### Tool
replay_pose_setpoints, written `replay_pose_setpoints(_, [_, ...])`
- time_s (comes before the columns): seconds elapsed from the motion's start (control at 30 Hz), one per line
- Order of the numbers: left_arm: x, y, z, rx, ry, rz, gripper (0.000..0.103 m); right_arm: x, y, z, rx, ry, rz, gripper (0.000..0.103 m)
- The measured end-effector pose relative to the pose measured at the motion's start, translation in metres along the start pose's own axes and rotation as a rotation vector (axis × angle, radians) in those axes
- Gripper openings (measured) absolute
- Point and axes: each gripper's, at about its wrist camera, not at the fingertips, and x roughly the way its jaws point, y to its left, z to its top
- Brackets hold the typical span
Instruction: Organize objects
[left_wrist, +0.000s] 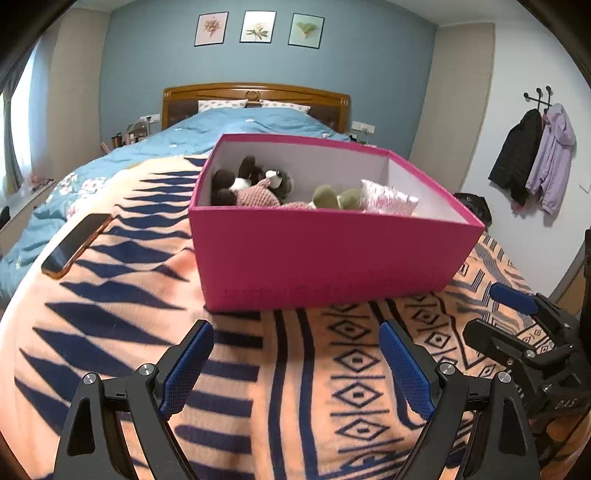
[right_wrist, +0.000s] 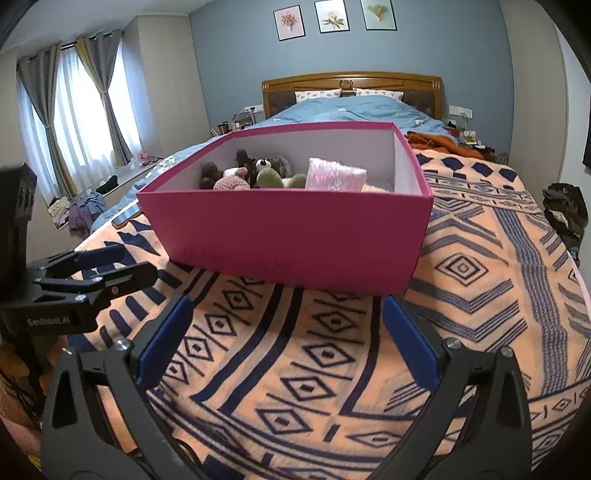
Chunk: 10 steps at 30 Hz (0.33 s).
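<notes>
Your left gripper (left_wrist: 297, 363) and right gripper (right_wrist: 286, 338) both gape empty at bottom centre, before the pink box (left_wrist: 325, 254) of soft toys (left_wrist: 255, 184).

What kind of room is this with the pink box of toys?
A bedroom, most likely someone's home: a bed with a wooden headboard, pillows and a blue quilt, plus jackets hanging on wall hooks.
</notes>
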Motion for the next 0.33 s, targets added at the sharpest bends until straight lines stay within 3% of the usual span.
replay_pose_setpoints(0.07, [0.000,-0.001,-0.004,0.001,0.008,0.043,0.092,-0.001,0.002,-0.003,-0.003,0.001,0.006,0.103])
replay_pose_setpoints(0.33, [-0.006,-0.009,-0.014,0.034,0.012,0.094,0.092,-0.002,0.012,-0.009,-0.014,0.006,0.022,0.103])
